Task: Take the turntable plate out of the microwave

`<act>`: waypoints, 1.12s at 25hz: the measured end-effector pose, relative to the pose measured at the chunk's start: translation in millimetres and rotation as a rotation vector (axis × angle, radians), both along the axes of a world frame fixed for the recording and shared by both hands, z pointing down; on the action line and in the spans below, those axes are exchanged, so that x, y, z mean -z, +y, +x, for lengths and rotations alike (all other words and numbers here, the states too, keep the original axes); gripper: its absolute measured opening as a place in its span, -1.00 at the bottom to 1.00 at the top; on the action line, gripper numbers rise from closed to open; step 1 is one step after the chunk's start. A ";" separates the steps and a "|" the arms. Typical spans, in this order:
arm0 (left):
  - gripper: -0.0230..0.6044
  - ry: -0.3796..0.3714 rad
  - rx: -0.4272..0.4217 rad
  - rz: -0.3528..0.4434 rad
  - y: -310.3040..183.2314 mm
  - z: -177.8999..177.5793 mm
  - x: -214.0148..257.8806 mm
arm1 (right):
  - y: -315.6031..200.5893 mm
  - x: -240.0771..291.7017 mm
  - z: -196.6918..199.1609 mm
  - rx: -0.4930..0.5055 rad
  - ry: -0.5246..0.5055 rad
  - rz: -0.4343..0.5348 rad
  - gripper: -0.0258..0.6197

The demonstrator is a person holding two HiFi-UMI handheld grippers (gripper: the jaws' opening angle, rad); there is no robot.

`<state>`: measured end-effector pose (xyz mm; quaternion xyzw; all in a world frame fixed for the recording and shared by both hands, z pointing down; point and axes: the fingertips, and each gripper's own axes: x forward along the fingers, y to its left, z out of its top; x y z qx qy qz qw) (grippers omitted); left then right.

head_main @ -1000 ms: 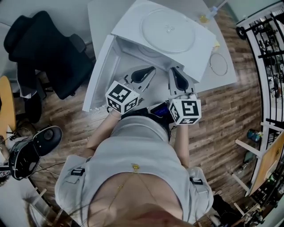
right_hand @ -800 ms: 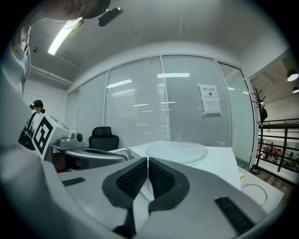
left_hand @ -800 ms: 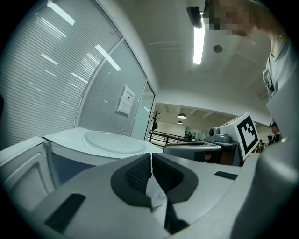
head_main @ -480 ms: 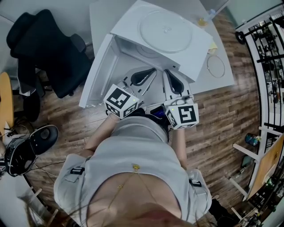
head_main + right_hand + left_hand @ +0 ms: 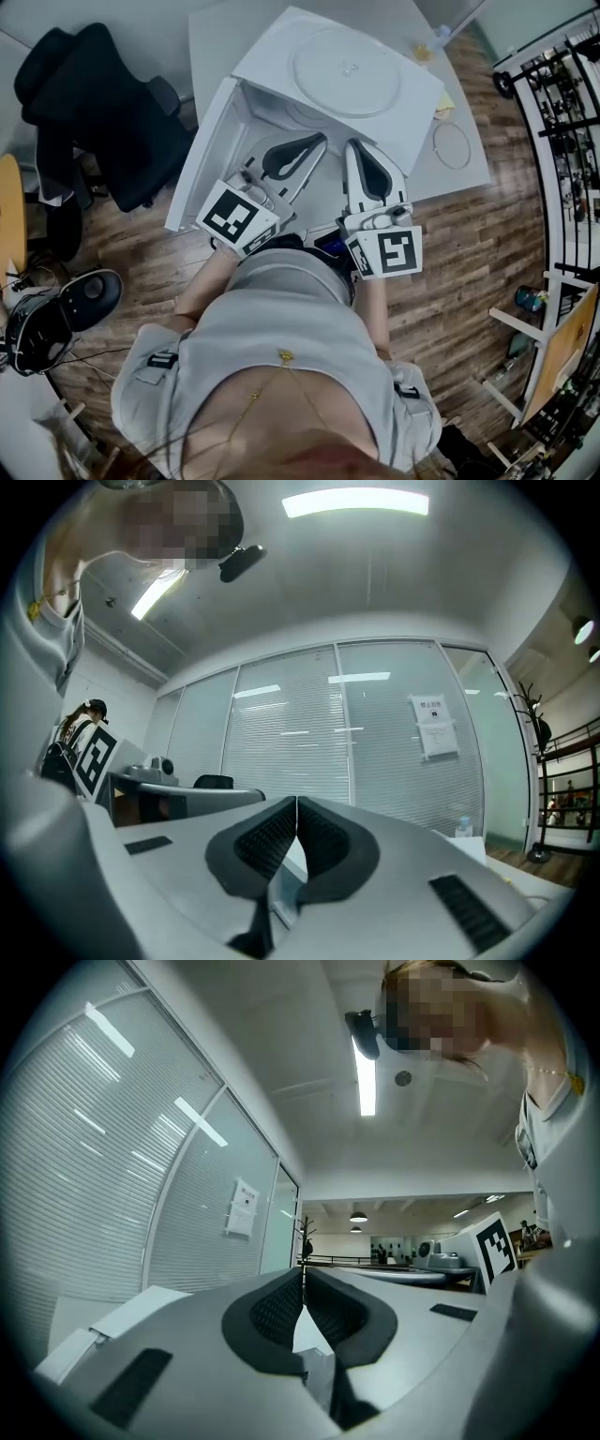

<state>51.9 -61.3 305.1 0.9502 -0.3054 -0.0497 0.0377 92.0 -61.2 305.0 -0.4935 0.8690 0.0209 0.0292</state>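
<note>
The round glass turntable plate lies flat on top of the white microwave, whose door hangs open to the left. Both grippers hover side by side in front of the microwave's opening, pointing level toward it. My left gripper is shut with nothing between its pads, as the left gripper view also shows. My right gripper is shut and empty too, its pads meeting in the right gripper view. Neither touches the plate.
A thin ring lies on the white table right of the microwave. A black office chair stands at the left, and dark gear sits on the wooden floor. Metal racks line the right side.
Both shut grippers have risen toward the head camera in front of the microwave and look larger. The left marker cube has shifted left and rolled a little. The plate has not moved.
</note>
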 end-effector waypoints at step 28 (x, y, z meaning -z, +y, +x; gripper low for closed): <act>-0.82 -0.016 -0.007 -0.062 -7.5 2.5 0.6 | -3.1 11.5 -3.0 0.000 0.006 -0.031 -0.87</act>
